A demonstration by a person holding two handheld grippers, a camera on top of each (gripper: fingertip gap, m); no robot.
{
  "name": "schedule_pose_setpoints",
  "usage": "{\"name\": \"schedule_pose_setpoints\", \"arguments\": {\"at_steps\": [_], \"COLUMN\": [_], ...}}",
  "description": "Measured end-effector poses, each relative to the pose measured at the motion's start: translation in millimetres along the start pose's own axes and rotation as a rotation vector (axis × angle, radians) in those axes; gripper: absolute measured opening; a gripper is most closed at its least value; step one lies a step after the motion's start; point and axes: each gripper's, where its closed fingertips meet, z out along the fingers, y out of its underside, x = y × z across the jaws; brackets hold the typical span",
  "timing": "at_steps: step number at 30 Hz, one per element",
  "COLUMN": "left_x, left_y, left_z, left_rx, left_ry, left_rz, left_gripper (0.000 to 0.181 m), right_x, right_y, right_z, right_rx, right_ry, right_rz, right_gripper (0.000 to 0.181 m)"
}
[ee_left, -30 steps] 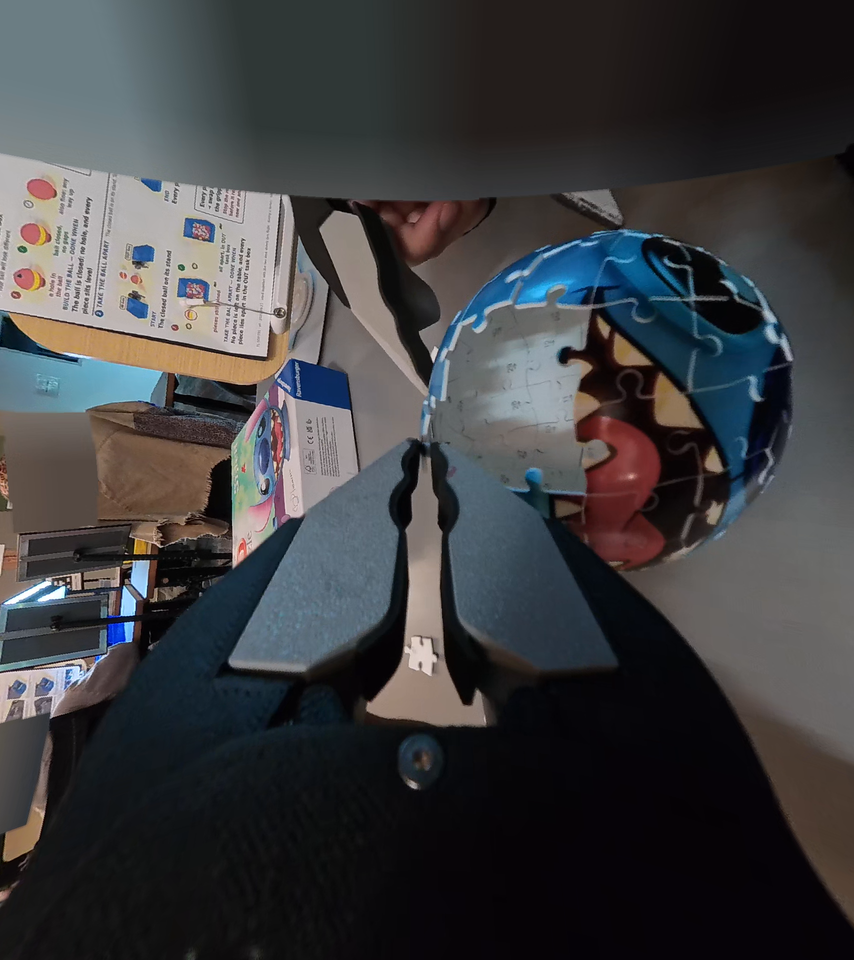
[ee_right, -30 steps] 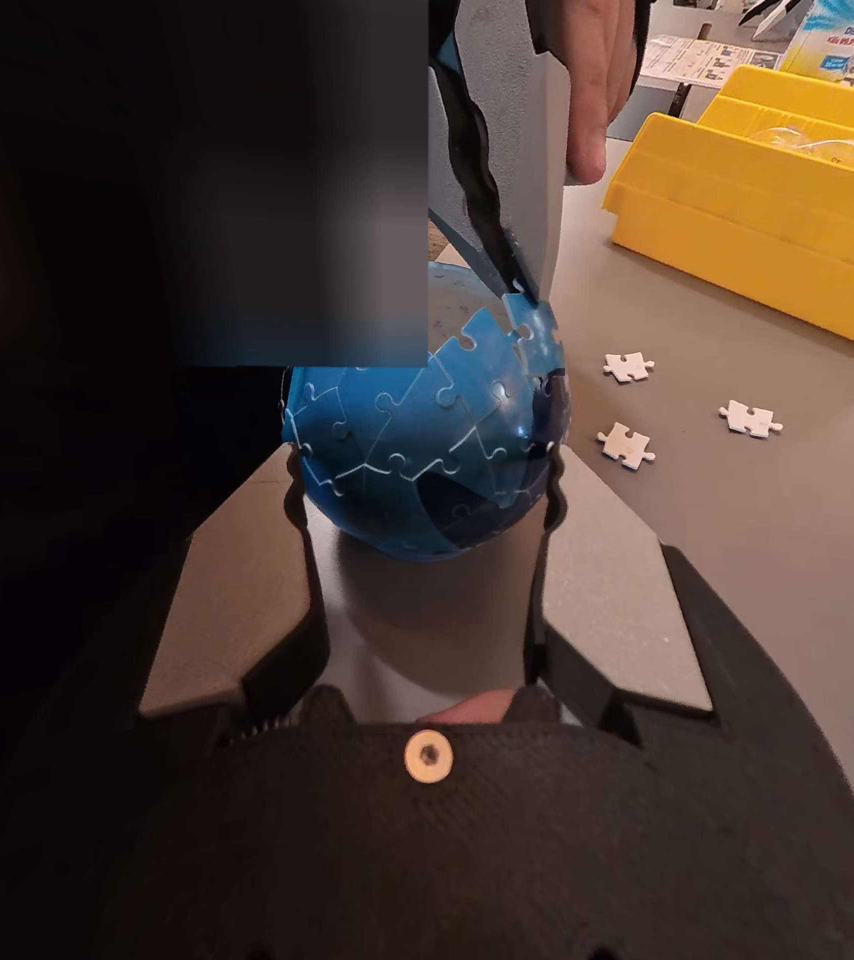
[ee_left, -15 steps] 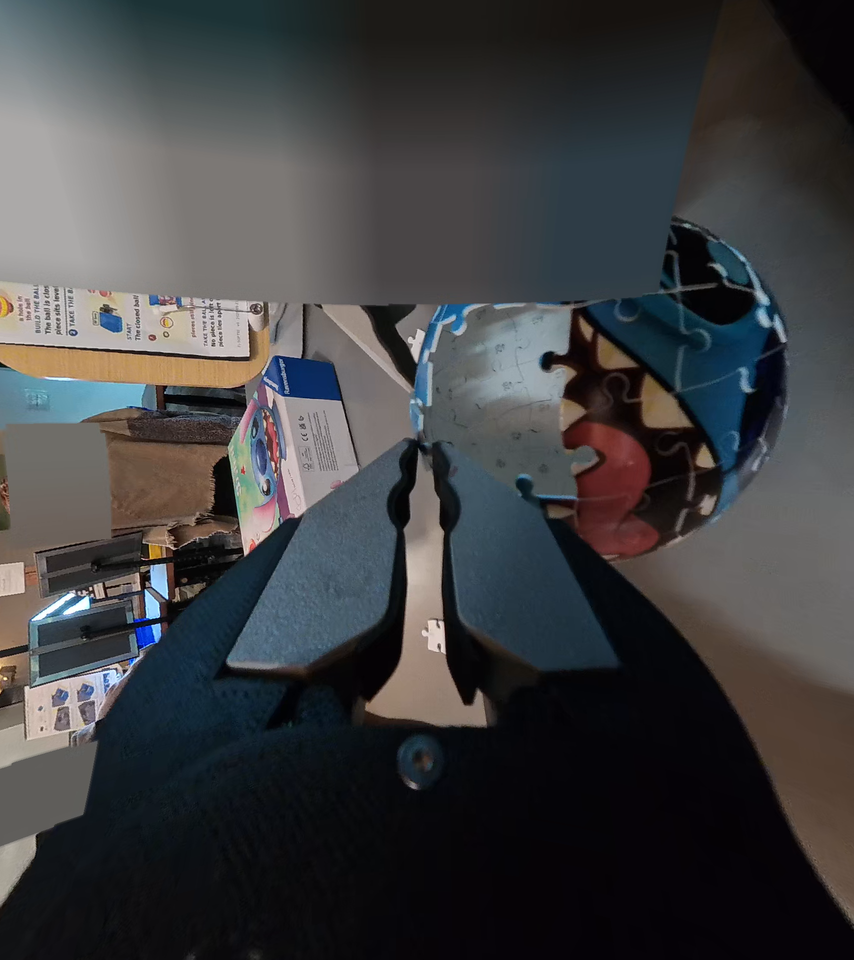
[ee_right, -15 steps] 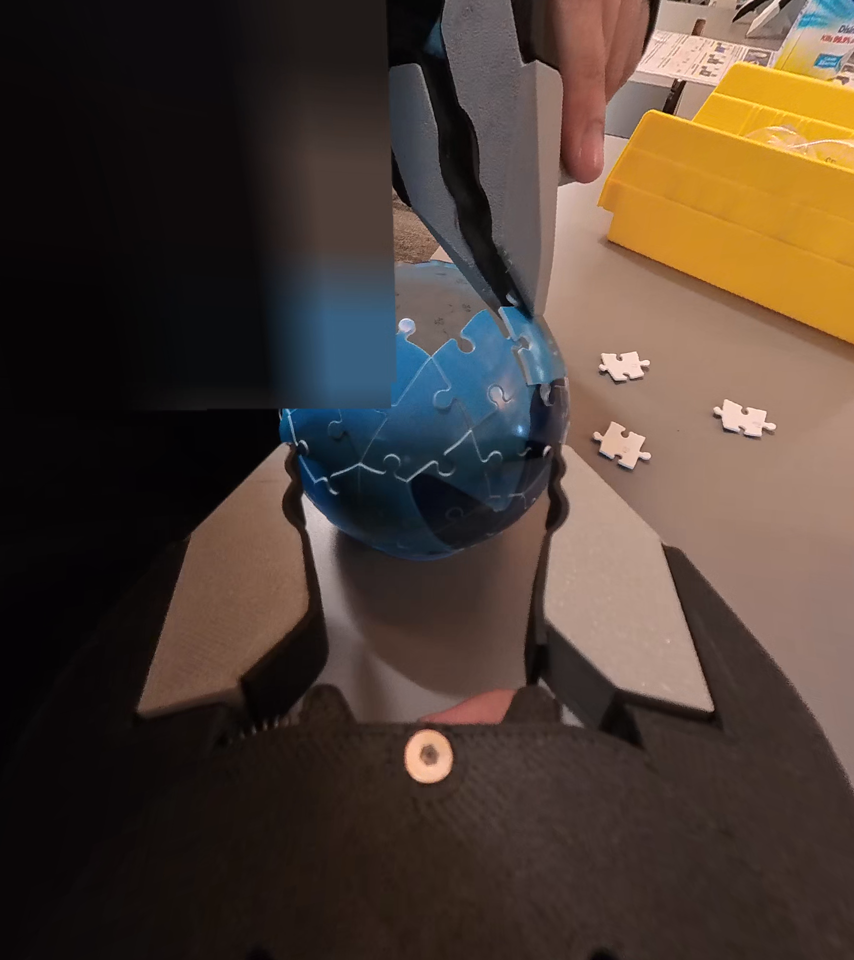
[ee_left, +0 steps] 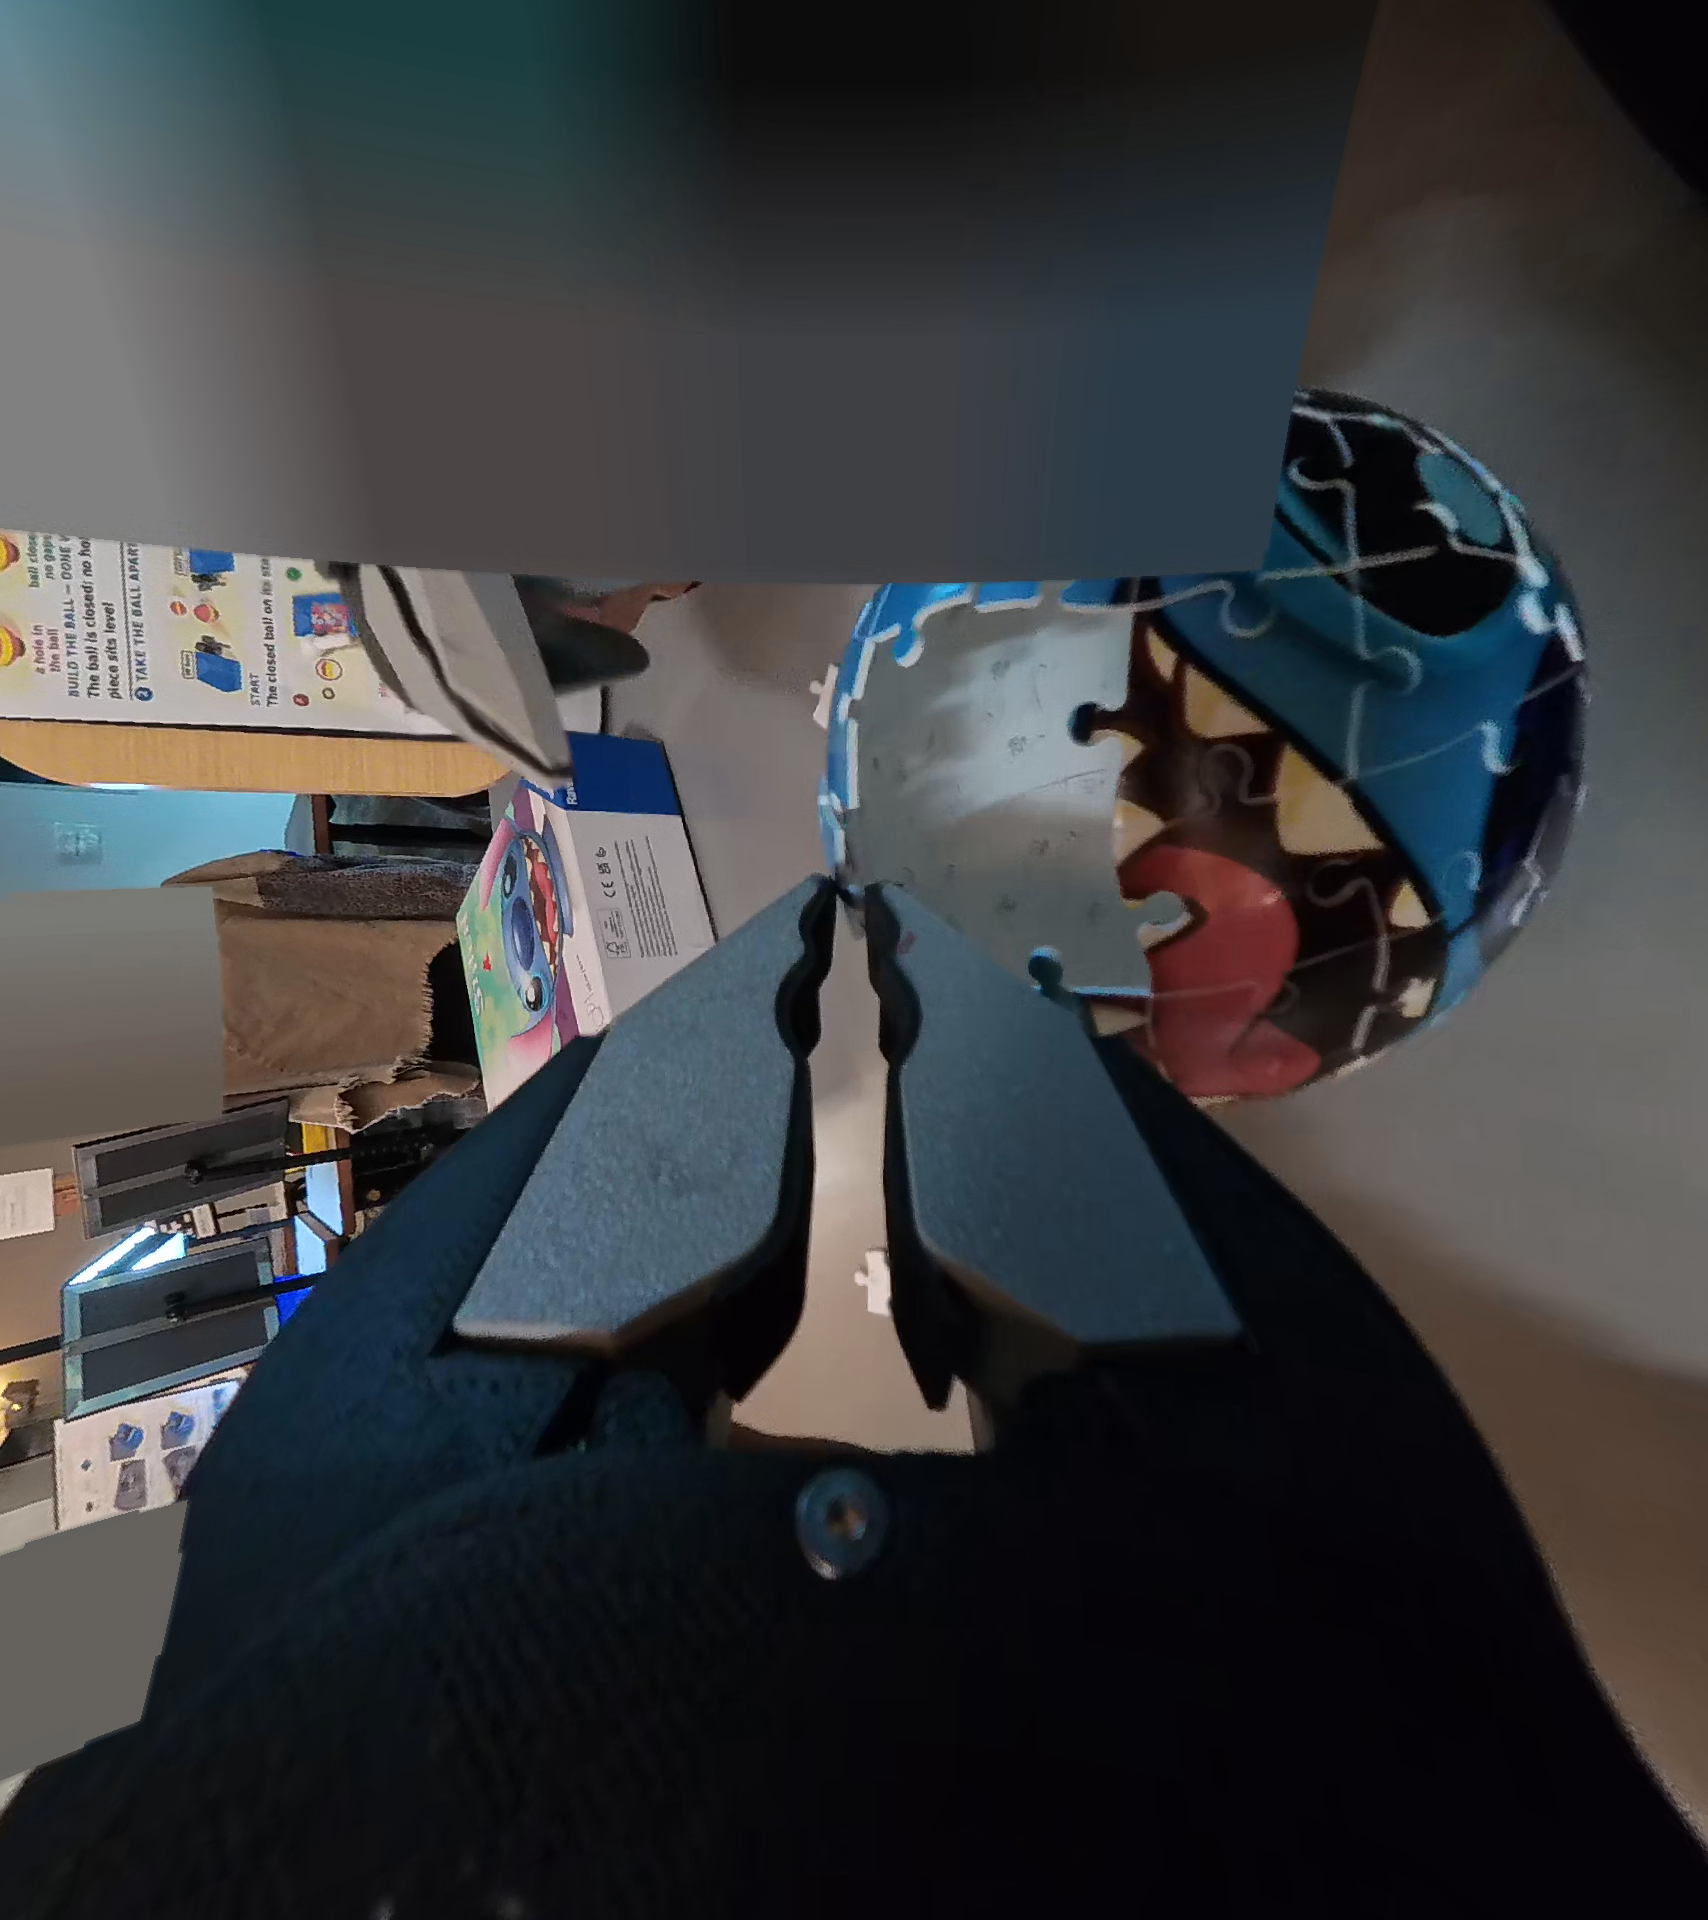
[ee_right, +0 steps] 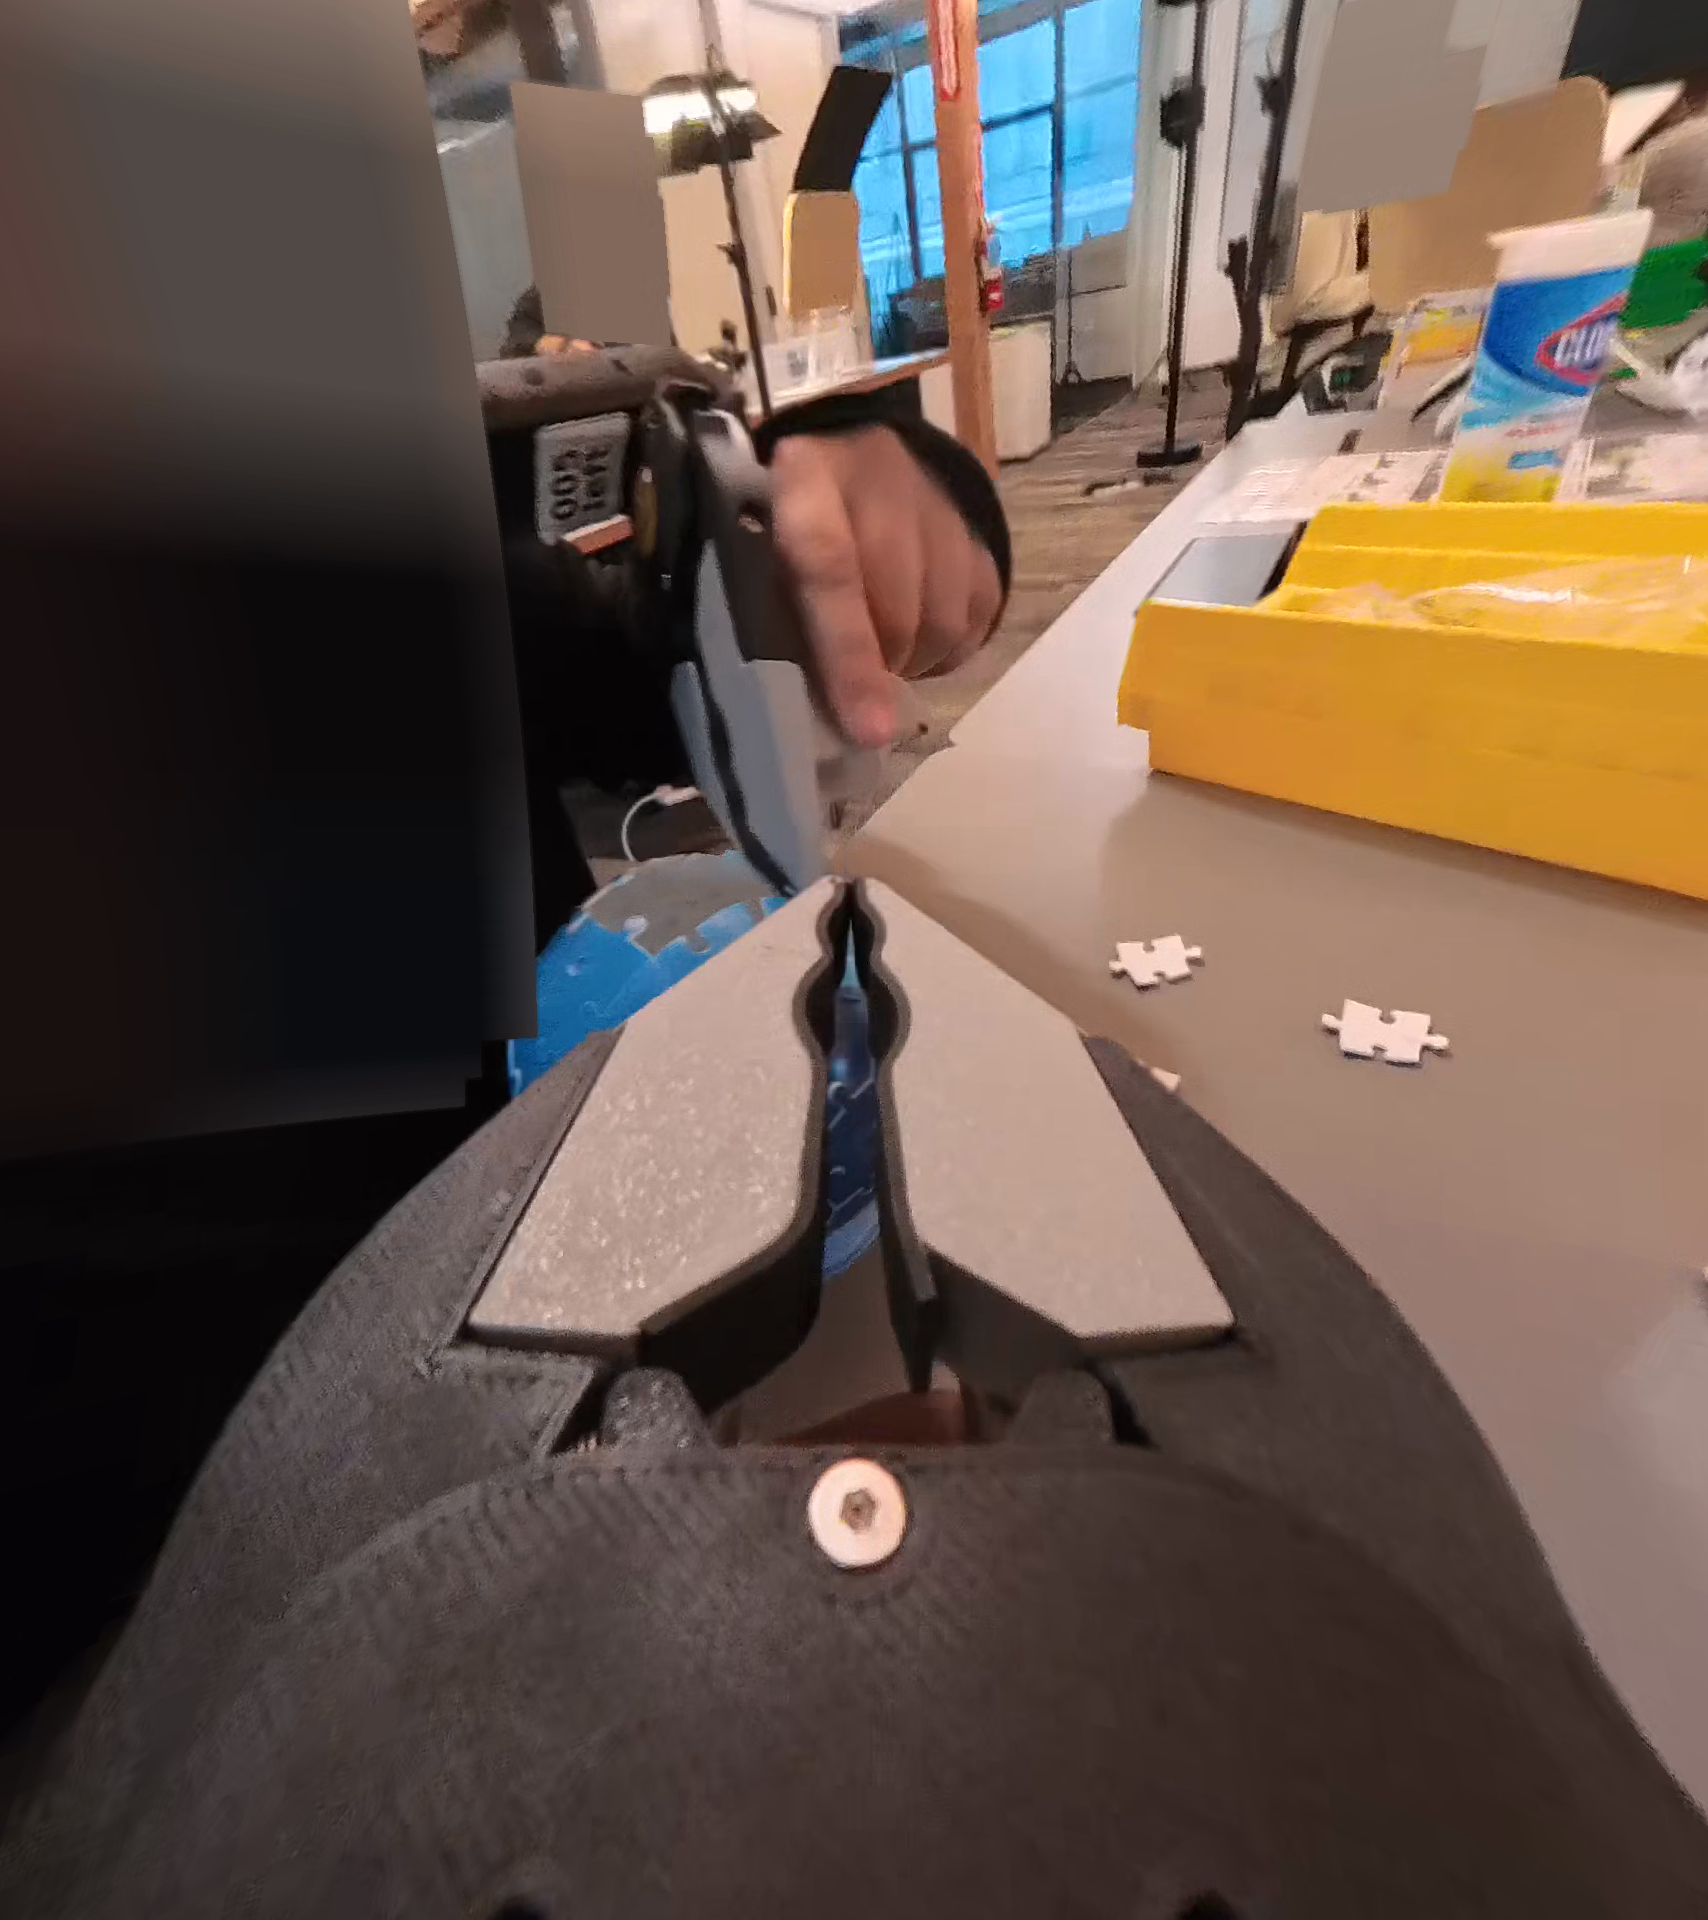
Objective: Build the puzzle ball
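The puzzle ball (ee_left: 1245, 790), blue with a toothy red mouth, rests on the grey table (ee_left: 1556, 1247). Its open side shows the pale inside. My left gripper (ee_left: 848, 891) is shut, its tips pinching a blue puzzle piece at the rim of the opening. My right gripper (ee_right: 848, 891) is shut and empty, raised above the ball (ee_right: 621, 966), which shows blue behind its fingers. The left gripper (ee_right: 777, 810) also shows in the right wrist view, held by a hand and pointing down at the ball's top. The right gripper (ee_left: 476, 675) shows far off in the left wrist view.
Loose white pieces (ee_right: 1154, 961) (ee_right: 1385, 1031) lie on the table (ee_right: 1452, 1195), another shows between my left fingers (ee_left: 871, 1273). A yellow bin (ee_right: 1452, 717) and a wipes canister (ee_right: 1546, 343) stand at the back right. A puzzle box (ee_left: 601, 894) and an instruction sheet (ee_left: 102, 634) lie beyond. The grippers' ends are close to 7 cm from one another.
My right gripper let go of the ball, closed and rose away from it. The left gripper stays pinched at the ball's rim.
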Motion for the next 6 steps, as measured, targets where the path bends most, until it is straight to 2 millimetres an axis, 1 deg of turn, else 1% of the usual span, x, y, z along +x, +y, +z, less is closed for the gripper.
{"name": "schedule_pose_setpoints", "arguments": {"at_steps": [2,6], "left_x": [0.5,0.9], "left_y": [1.2,0.7], "left_z": [0.0,-0.5], "left_rx": [-0.003,0.012], "left_ry": [0.001,0.008], "left_rz": [0.007,0.010], "left_gripper": [0.003,0.004], "right_x": [5.6,4.1], "right_y": [10.0,33.9], "right_z": [9.7,28.9], "right_rx": [-0.063,-0.184], "right_ry": [0.000,-0.015], "right_rz": [0.019,-0.029], "right_gripper": [0.000,0.000]}}
